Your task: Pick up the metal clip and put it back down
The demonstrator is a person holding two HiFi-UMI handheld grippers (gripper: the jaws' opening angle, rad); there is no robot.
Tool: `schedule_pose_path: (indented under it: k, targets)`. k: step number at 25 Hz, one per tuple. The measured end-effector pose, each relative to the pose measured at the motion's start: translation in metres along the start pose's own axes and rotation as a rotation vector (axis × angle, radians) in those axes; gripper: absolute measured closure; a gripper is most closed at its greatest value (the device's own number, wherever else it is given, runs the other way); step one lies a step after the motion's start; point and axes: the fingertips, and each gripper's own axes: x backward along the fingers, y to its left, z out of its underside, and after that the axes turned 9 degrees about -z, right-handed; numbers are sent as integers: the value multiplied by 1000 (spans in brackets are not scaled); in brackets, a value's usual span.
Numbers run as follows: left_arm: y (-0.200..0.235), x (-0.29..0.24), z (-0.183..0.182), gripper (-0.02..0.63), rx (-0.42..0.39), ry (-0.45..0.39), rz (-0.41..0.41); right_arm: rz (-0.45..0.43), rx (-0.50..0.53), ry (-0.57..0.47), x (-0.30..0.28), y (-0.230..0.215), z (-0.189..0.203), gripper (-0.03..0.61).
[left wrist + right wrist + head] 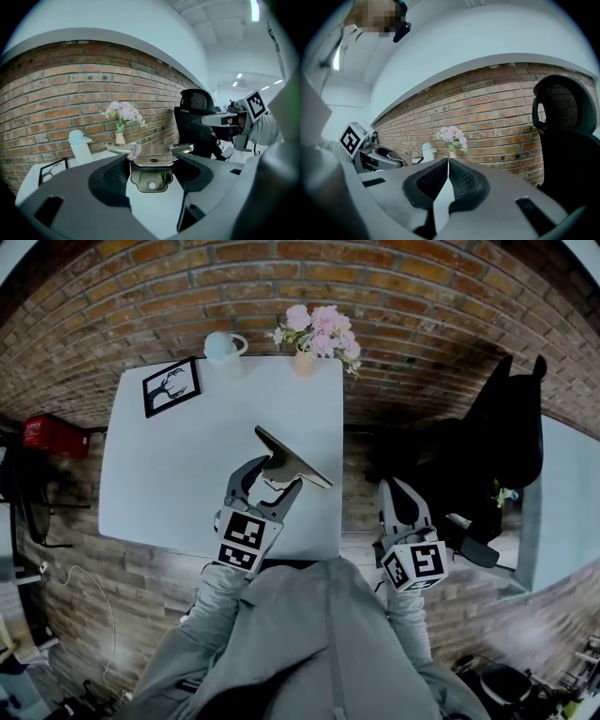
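Note:
The metal clip [289, 457], a broad shiny spring clamp with flat handles, is tilted in the air above the white table [159, 474]. My left gripper [275, 475] is shut on it, jaws standing wide with the clip's body spanning them. In the left gripper view the clip [151, 165] fills the gap between the pads of the left gripper [151, 174], with its handles sticking out to both sides. My right gripper [399, 491] hangs off the table's right edge, shut and holding nothing; its pads [461, 177] meet in the right gripper view.
At the table's far edge stand a vase of pink flowers [320, 335], a pale teal jug [223, 346] and a framed picture [172, 386]. A black office chair [497, 451] is to the right, with a brick wall behind. A red box [52, 435] lies at the left.

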Motion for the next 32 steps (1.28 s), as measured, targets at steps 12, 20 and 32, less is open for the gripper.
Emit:
schedule_pose_path:
  k: [12,20,32]
  targets:
    - [-47,-52,63,313,-49,152,152,84,-74,77,17,-5,49,554]
    - [-61,-76,105,313,-89,228,205,111,-124,112,16,-4,82,554]
    - [-74,-93,149,313,-128,308,259,99,-170,169,8,3,116,554]
